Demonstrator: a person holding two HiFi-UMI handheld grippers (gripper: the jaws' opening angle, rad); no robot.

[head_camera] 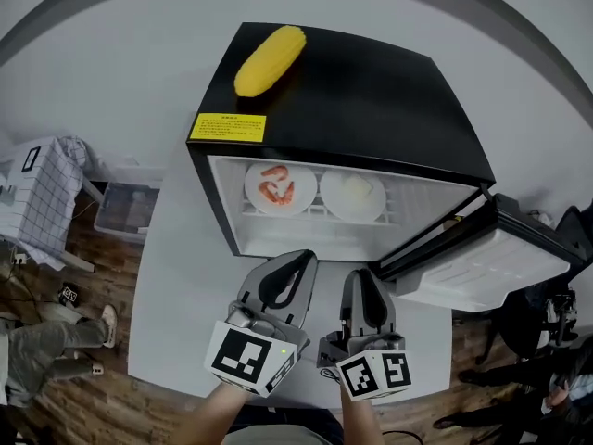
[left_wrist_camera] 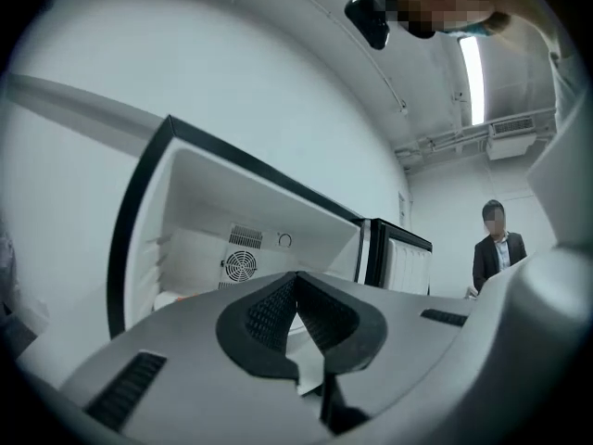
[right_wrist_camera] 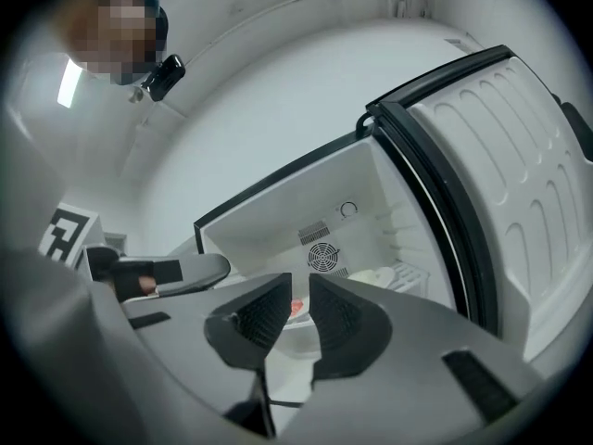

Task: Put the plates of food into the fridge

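Fridge: small black fridge (head_camera: 371, 100) stood on a white table (head_camera: 181, 276), front open toward the person.
Door: door (head_camera: 482, 262) was swung out to the right, white inner liner showing.
Top of fridge: a yellow corn cob (head_camera: 269, 58) lay near the back-left corner; a yellow sticker (head_camera: 227, 127) sat at the front-left edge.
Shrimp plate: white shrimp plate (head_camera: 252, 189) was inside on the shelf, left side, w/ red shrimp on it.
2nd plate: white second plate (head_camera: 330, 198) was just beside it on the right, same shelf, carrying pale food; couldn't tell what kind.
Back wall: round fan vent (left_wrist_camera: 241, 267) showed at the rear of the compartment.
L gripper: left gripper (left_wrist_camera: 297, 278) was over the table in front of the opening, pointed into the fridge; pads pressed together, nothing between.
R gripper: right gripper (right_wrist_camera: 300, 287) was next to the left one, also aimed at the opening; pads stood a narrow gap apart, nothing pinched.
Marker cubes: one on each gripper, nearest the person.
Bkgd: a person in a dark jacket (left_wrist_camera: 498, 248) stood past the door; a clear bin (head_camera: 130, 207) and checked cloth (head_camera: 46, 193) lay left of the table, over wood floor.
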